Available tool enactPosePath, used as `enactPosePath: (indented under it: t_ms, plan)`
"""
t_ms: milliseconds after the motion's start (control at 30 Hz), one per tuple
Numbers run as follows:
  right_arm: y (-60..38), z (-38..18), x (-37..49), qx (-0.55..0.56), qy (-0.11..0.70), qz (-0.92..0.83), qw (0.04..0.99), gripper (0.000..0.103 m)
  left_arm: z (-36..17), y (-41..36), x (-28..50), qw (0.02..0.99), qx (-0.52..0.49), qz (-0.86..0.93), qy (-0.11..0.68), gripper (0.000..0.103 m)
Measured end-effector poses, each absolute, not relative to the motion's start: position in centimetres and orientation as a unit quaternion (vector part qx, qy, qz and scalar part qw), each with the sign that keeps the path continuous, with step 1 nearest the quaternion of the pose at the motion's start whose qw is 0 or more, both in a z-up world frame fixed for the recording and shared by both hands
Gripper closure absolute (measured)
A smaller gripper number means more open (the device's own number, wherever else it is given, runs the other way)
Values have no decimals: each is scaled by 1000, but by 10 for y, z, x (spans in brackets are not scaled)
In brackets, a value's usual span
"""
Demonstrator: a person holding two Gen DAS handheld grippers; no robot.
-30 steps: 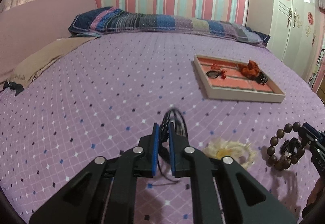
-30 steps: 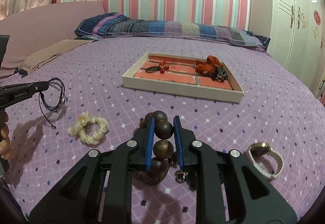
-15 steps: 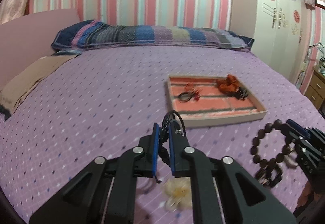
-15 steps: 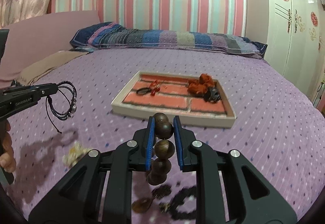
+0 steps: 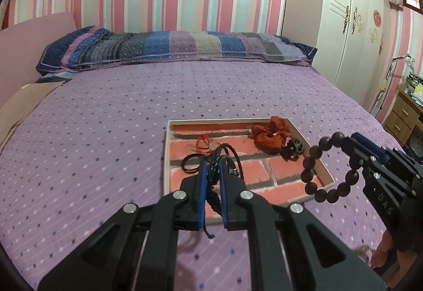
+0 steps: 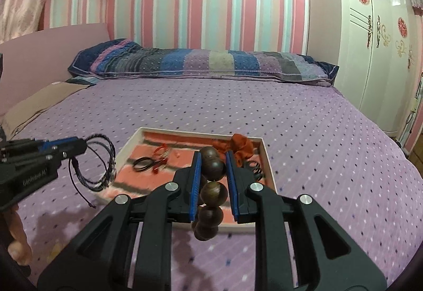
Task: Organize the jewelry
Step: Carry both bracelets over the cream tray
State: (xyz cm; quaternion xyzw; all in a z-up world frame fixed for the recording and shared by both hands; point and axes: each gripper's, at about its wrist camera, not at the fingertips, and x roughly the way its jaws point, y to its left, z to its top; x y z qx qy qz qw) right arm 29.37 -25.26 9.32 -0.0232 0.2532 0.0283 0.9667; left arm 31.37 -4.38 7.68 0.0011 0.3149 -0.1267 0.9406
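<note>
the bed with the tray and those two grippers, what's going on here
A person is sorting jewelry into a shallow tray on the purple bedspread. The left gripper is shut on a black cord bracelet, and the right gripper is shut on a wooden bead bracelet; both are held above the tray's near edge. In the tray lie an orange scrunchie, a red string piece, a black hair tie and a small black item.

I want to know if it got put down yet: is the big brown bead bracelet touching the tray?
Apart. The left wrist view shows the bead bracelet hanging from the right gripper, above the tray.
</note>
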Motion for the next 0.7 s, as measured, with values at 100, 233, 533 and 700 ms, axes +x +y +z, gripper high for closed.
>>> enactPosePath:
  t_ms: [100,233,533,700]
  plan:
    - [-262,80,323,-23,265,22,964,84,60,-56,344,933,0,-130,335,93]
    - [-279,48,354,-16,296,10,955,84,30,-66,370,924,13,-125,361,93]
    - [-306,-1,384,-20,374,-30,927,83,-21,-63,407,902,19,-97,421,93]
    - [-312,-15,399,-4,400,-35,916,83,-31,-63,420,894,26,-84,440,93]
